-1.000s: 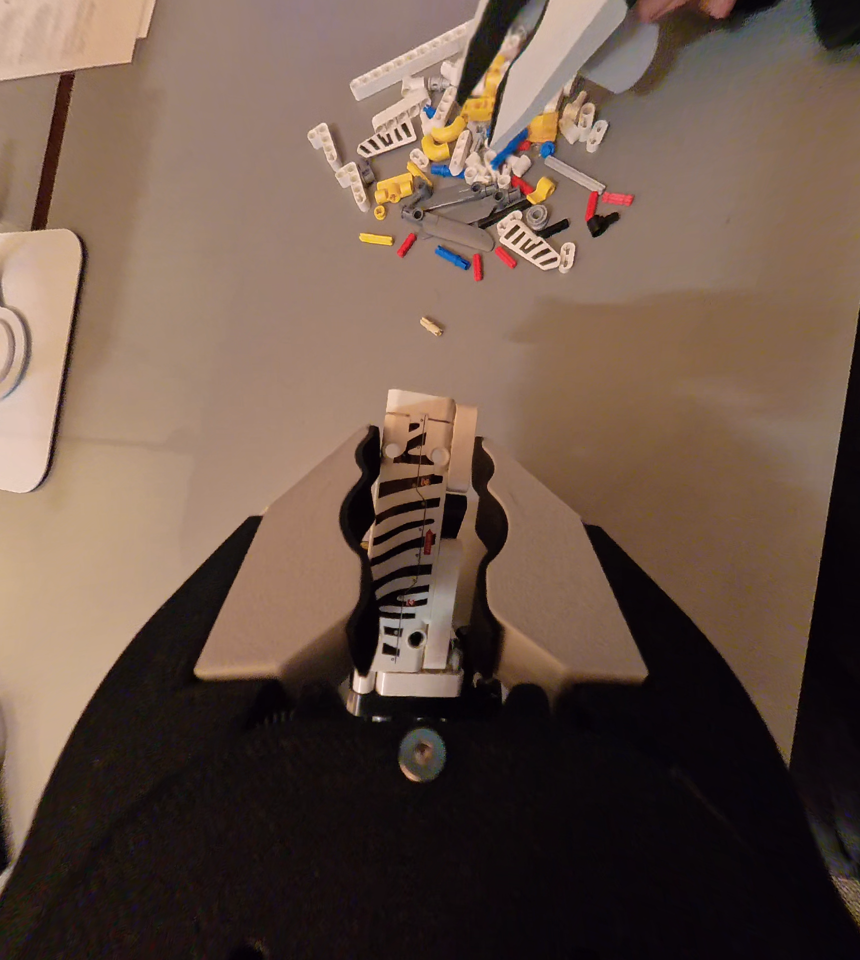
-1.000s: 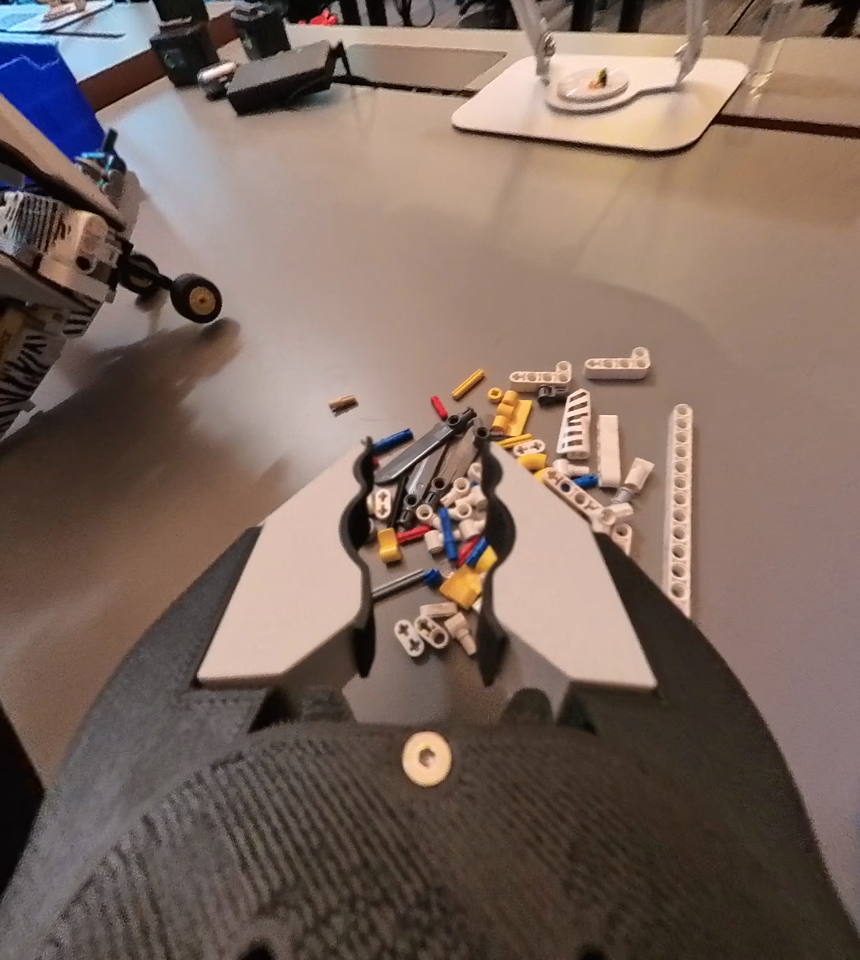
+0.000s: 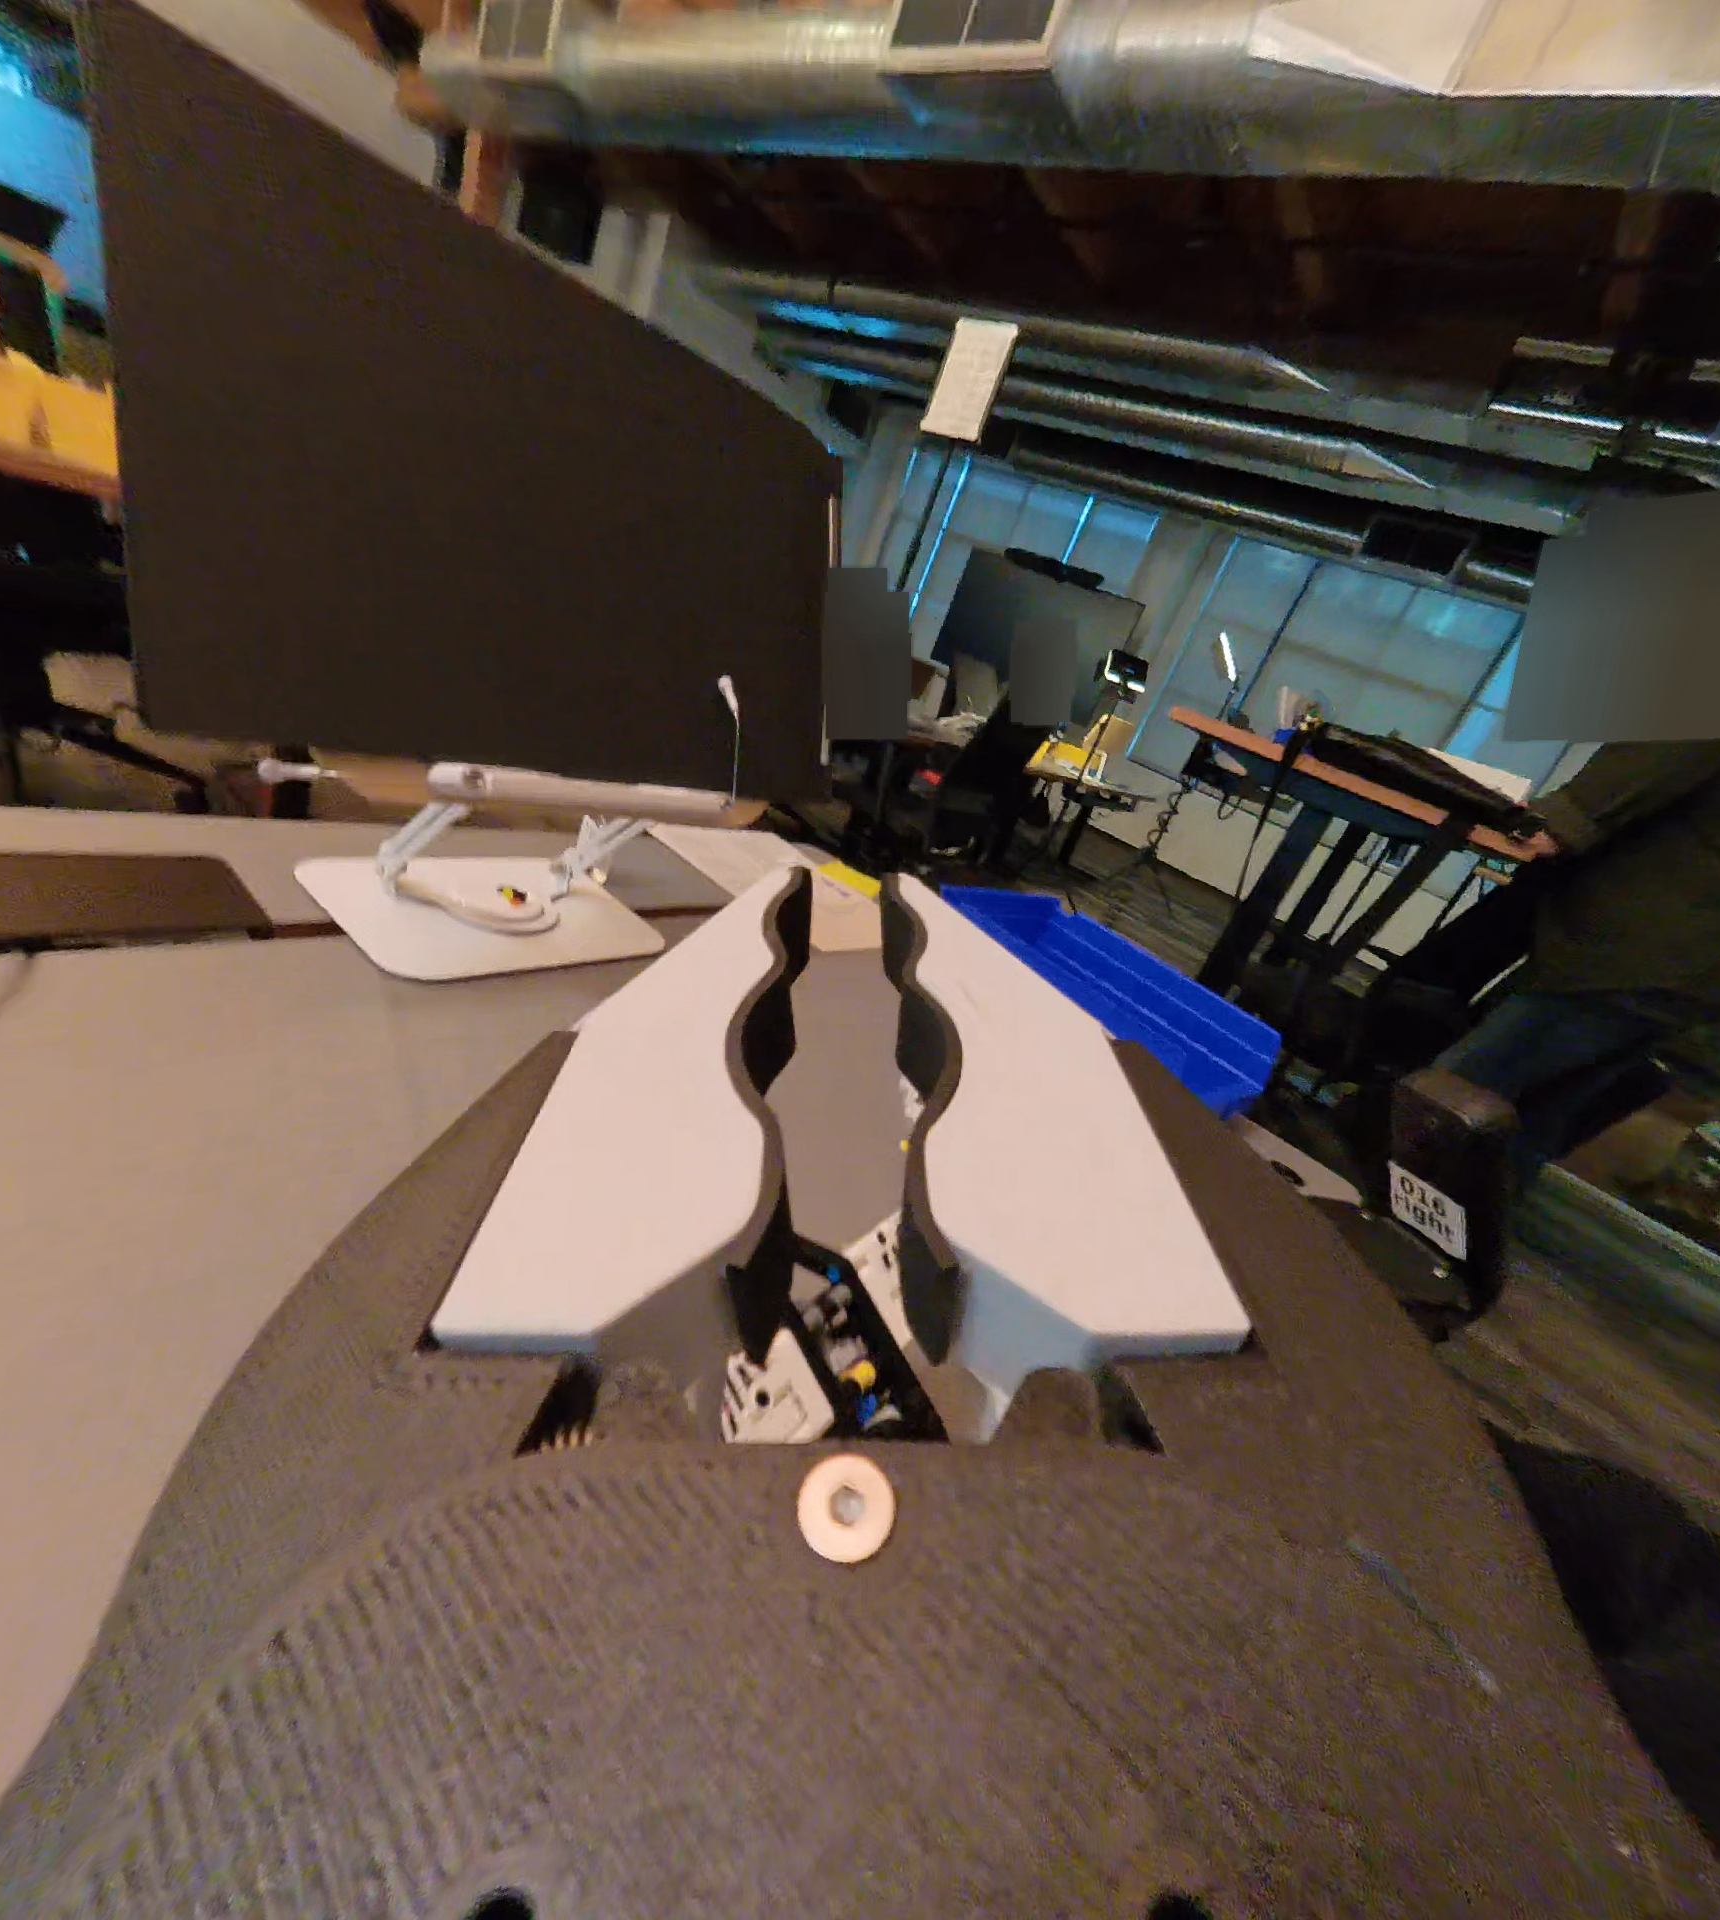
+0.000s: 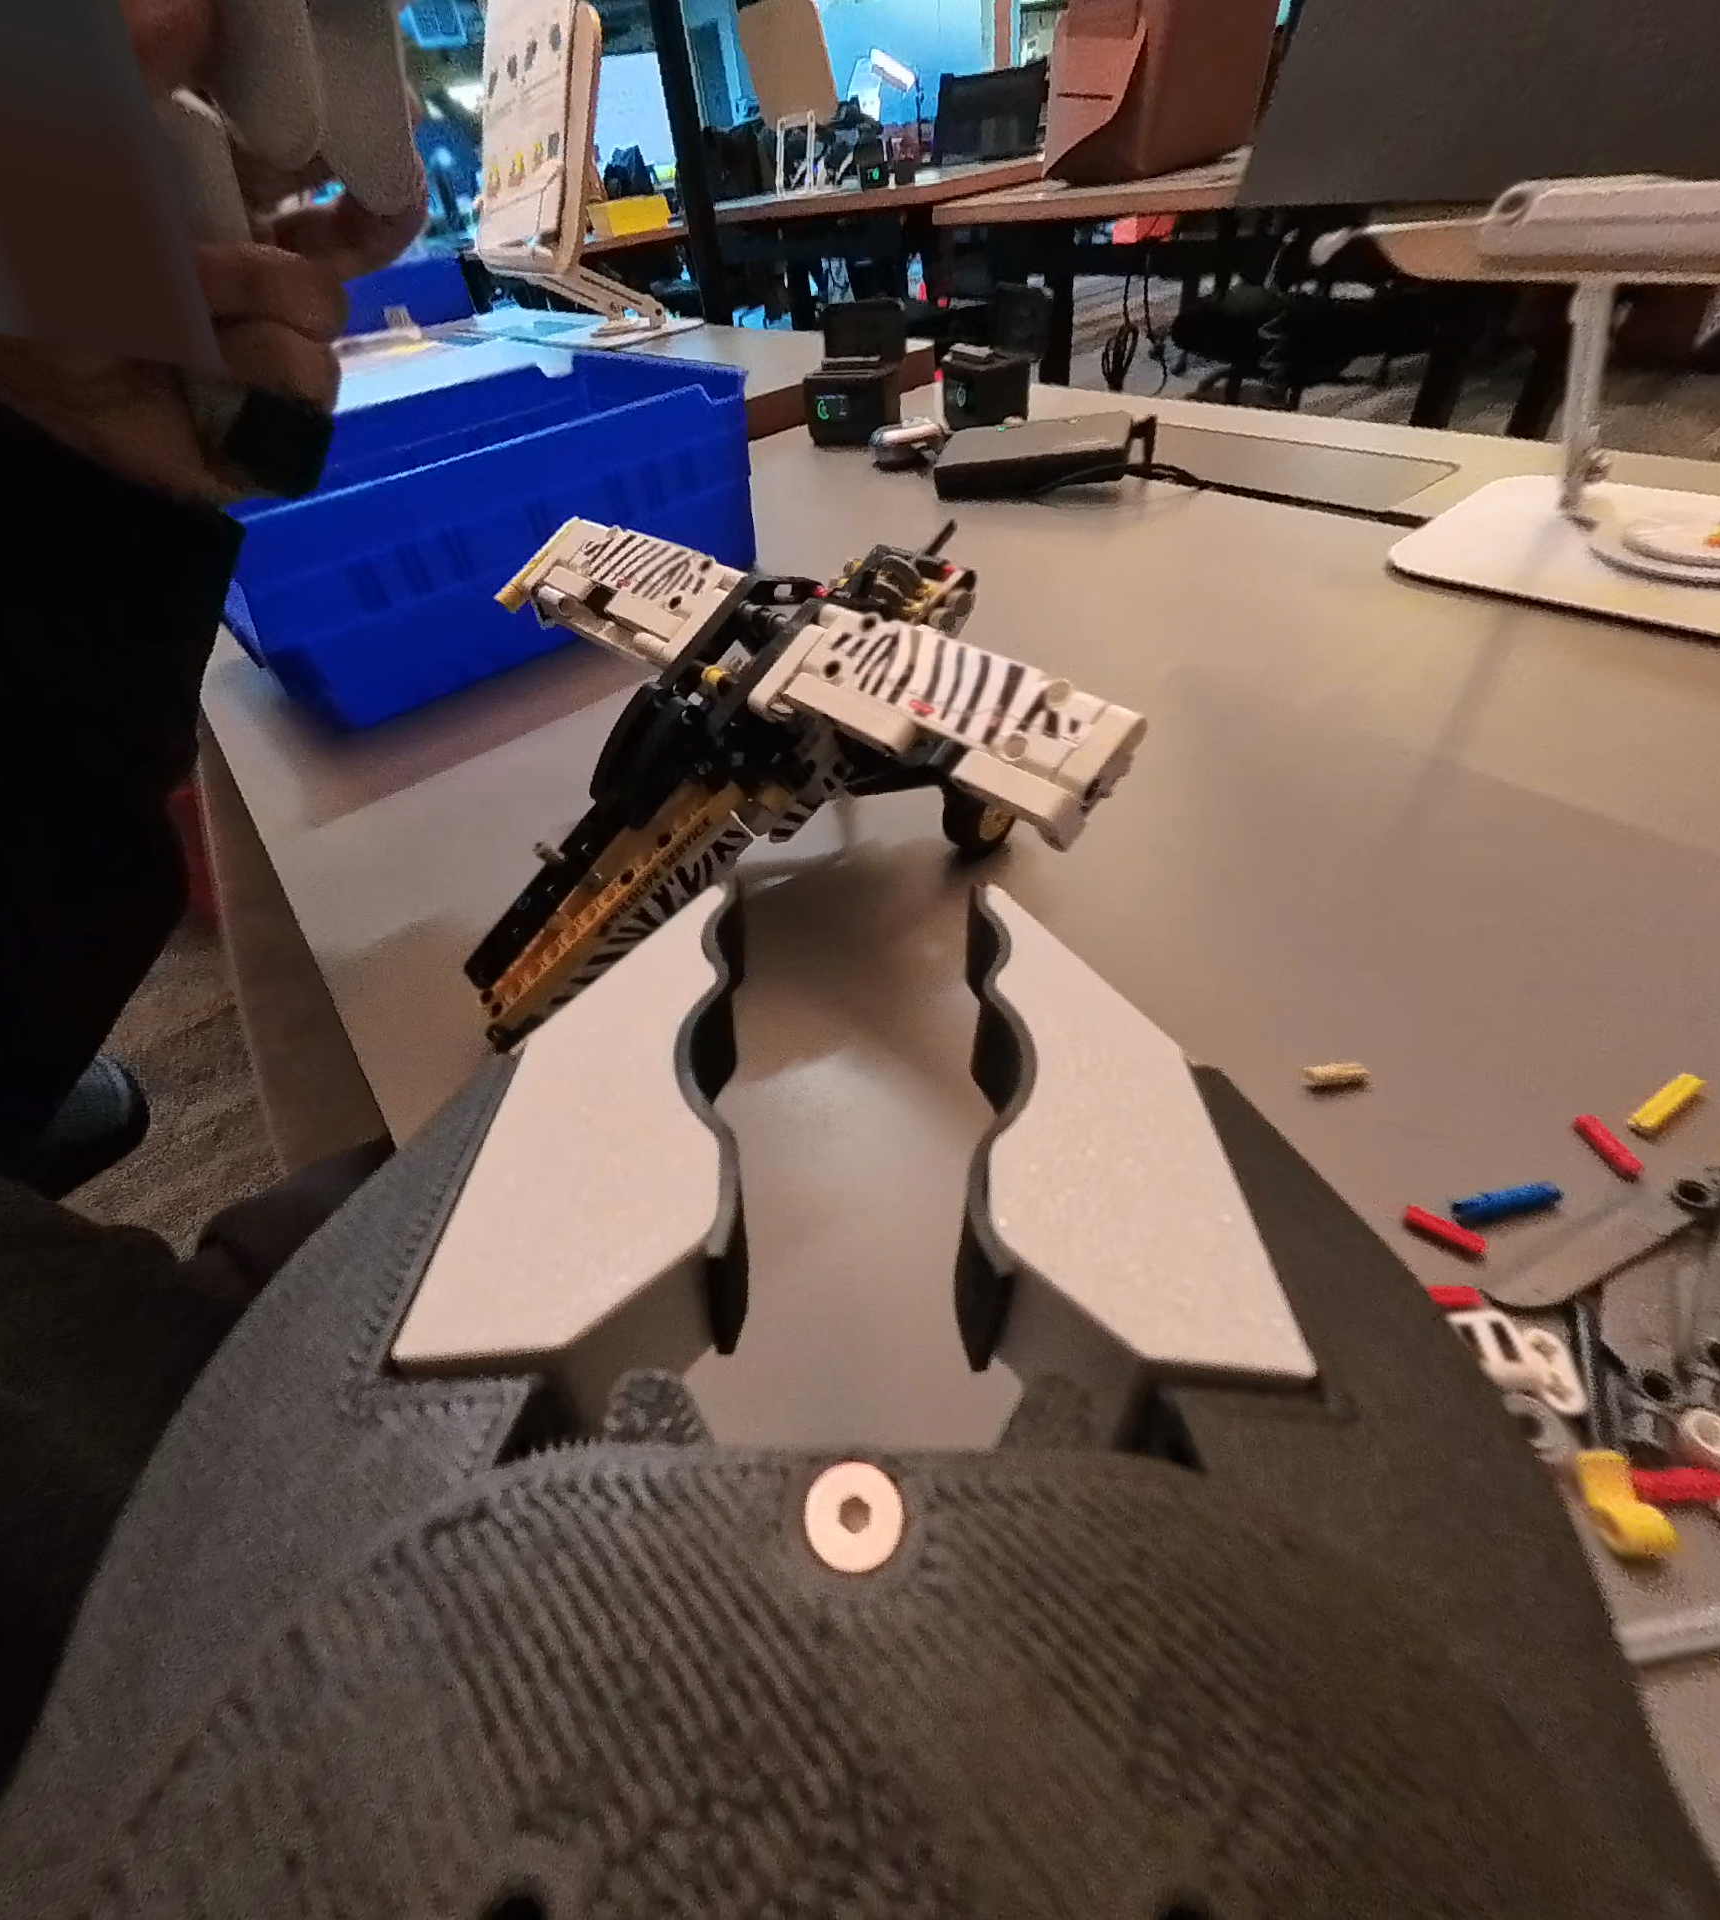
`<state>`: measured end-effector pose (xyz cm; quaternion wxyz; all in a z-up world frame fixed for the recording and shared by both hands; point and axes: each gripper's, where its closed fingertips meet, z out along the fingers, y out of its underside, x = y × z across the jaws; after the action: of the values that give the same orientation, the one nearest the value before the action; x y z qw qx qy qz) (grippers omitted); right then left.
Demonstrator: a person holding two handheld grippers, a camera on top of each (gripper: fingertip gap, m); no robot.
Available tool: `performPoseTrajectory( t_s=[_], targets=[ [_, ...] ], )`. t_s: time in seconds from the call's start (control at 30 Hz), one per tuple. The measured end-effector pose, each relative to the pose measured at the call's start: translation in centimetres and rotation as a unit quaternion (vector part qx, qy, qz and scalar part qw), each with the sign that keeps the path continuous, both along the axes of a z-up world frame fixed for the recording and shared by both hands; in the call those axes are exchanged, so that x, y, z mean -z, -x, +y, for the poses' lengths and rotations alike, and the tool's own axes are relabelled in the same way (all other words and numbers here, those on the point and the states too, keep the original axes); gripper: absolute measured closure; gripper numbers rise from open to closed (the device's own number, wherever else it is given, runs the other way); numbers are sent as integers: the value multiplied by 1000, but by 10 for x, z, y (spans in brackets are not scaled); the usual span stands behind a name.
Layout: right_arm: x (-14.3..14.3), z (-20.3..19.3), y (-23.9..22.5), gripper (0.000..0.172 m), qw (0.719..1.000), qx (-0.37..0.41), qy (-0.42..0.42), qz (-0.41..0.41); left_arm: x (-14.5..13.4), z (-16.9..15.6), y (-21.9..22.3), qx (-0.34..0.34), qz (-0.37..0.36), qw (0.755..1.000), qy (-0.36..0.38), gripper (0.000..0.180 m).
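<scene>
A zebra-striped brick-built plane model (image 4: 897,665) stands tilted on the grey table (image 4: 1355,831), one small wheel down and its black-and-yellow end low near the table's left edge. My right gripper (image 4: 851,904) is open and empty, just short of the model, and its left finger covers the model's low end. My left gripper (image 3: 843,894) is raised and points out over the table. Its jaws stand a narrow gap apart with nothing between them. A bit of the model (image 3: 814,1340) shows below the left fingers' bases. The left gripper also shows at the top left of the right wrist view (image 4: 56,156), held by a hand.
Loose small building pieces (image 4: 1666,1351) lie to the right of my right gripper. A blue bin (image 4: 482,540) stands behind the model. A white stand base (image 4: 1604,566) sits at the far right. A dark monitor (image 3: 420,520) is on its arm, and chargers and a black box sit at the back. Tip to tip, the grippers are about 25 centimetres apart.
My left gripper let go of the zebra model, which now stands on the table, and lifted away with its jaws nearly closed on air. My right gripper moved left from the pile to the model.
</scene>
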<state>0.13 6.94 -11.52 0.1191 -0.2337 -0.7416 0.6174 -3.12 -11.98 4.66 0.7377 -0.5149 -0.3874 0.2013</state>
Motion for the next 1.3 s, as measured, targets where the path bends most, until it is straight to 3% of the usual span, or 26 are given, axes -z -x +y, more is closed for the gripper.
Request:
performPoseTrajectory(
  t_s=[0.07,0.13,0.2,0.27,0.43,0.6,0.7,0.77,0.8,1.0,1.13,1.23,1.3],
  targets=[
    [5,-9,-1,129,1000,-2,-22,-7,20,-6,0,-15,-14,999,24,167],
    [14,-12,-2,128,998,11,-67,-8,54,-18,-1,-81,-32,996,33,174],
    [22,-13,-6,128,995,24,-100,-1,81,-35,-12,-144,-50,988,-4,180],
    [28,-21,-14,128,994,21,-109,-13,88,-56,-26,-183,-25,981,-64,180],
    [43,-63,-32,112,990,1,-89,-114,85,-73,-42,-130,45,983,-118,180],
    [48,-99,-36,82,987,-5,-84,-134,106,-53,-34,-103,16,993,-51,170],
    [60,-117,-36,94,981,-17,-107,-159,108,-49,-32,-106,20,992,-61,170],
    [69,-121,-34,119,977,-16,-132,-165,114,-48,-28,-106,9,993,-57,170],
    [70,-120,-32,121,977,-15,-142,-159,118,-48,-27,-106,2,993,-49,169],
    [64,-68,4,143,975,33,-181,-124,131,-49,-21,-120,-22,992,-27,161],
    [58,-28,37,144,976,82,-166,-118,139,-31,-14,-66,-65,993,-74,154],
    [56,-27,41,142,980,74,-139,-126,145,-16,-10,-28,-96,990,-100,153],
    [56,-26,42,131,981,77,-138,-116,145,-12,-10,-17,-104,987,-119,153]
  ],
)
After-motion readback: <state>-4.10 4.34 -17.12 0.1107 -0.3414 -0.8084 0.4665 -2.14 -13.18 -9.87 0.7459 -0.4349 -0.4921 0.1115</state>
